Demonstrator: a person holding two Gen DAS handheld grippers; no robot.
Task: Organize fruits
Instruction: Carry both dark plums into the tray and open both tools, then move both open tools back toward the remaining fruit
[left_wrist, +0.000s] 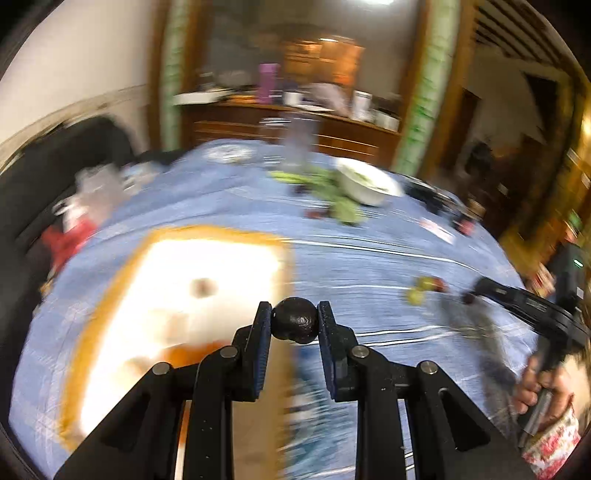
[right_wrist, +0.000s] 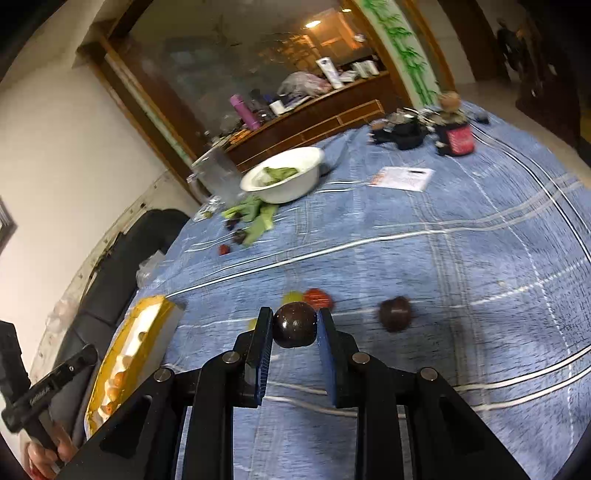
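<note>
My left gripper (left_wrist: 294, 320) is shut on a dark round fruit (left_wrist: 295, 320) and holds it over the right edge of the yellow-rimmed white box (left_wrist: 110, 266), which holds orange fruit (left_wrist: 181, 356). My right gripper (right_wrist: 294, 325) is shut on another dark round fruit (right_wrist: 294, 325) above the blue cloth. On the cloth near it lie a dark fruit (right_wrist: 395, 313), a red fruit (right_wrist: 317, 298) and a yellow-green fruit (right_wrist: 291, 296). The box also shows in the right wrist view (right_wrist: 147, 314), at the left. The left wrist view is blurred.
A white bowl (right_wrist: 295, 184) with greens stands at the back, with green leaves (right_wrist: 258, 218), small dark fruits (right_wrist: 238, 236) and a clear jug (right_wrist: 218, 173) beside it. A paper (right_wrist: 402, 179) and dark clutter (right_wrist: 406, 133) lie far right. A dark sofa (right_wrist: 122, 258) borders the left.
</note>
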